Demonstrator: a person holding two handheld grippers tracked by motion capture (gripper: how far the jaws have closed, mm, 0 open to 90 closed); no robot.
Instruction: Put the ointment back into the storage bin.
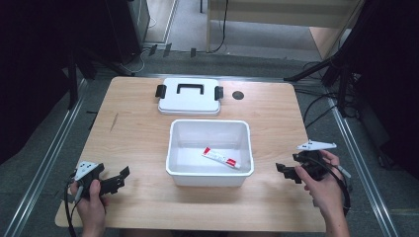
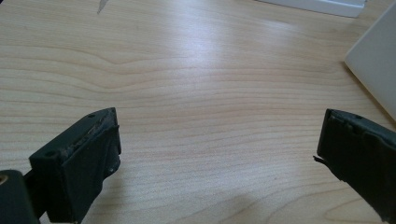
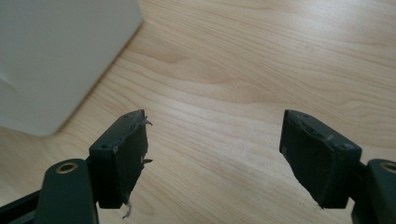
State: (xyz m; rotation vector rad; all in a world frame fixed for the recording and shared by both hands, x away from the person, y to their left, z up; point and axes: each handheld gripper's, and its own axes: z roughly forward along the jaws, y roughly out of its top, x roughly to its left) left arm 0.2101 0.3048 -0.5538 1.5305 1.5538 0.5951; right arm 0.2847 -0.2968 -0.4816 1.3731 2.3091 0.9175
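A: Start with the high view. Where does everything sit?

B: The white bin (image 1: pixel 210 150) stands mid-table (image 1: pixel 138 108), a little toward the near edge. The tube (image 1: pixel 221 158) lies flat on its floor, long axis running slantwise from the bin's middle toward its near right corner. The lid (image 1: pixel 189 96) rests by the far edge, apart from the bin.

A: And the tongs?

B: The left gripper (image 1: pixel 118 178) rests near the near left corner, jaws aimed toward the bin. The right gripper (image 1: pixel 285 170) sits just off the bin's right wall, near the table's right edge, also aimed inward. Neither holds anything.

A: Left gripper view?

B: Its jaws stand wide apart over bare wood, nothing between them. The bin's wall (image 2: pixel 376 77) shows ahead and off to one side, and the lid's edge (image 2: pixel 317 5) runs along the top.

A: Right gripper view?

B: Again wide-open jaws with bare table between. The bin's outer corner (image 3: pixel 60 60) looms close beside one jaw.

A: So which hand is better placed?

B: The right, I judge. The tube's nearer end points toward that side, and the right gripper is closer to it. It would have to rise over the wall and come down across the tube's narrow width, not along its length.
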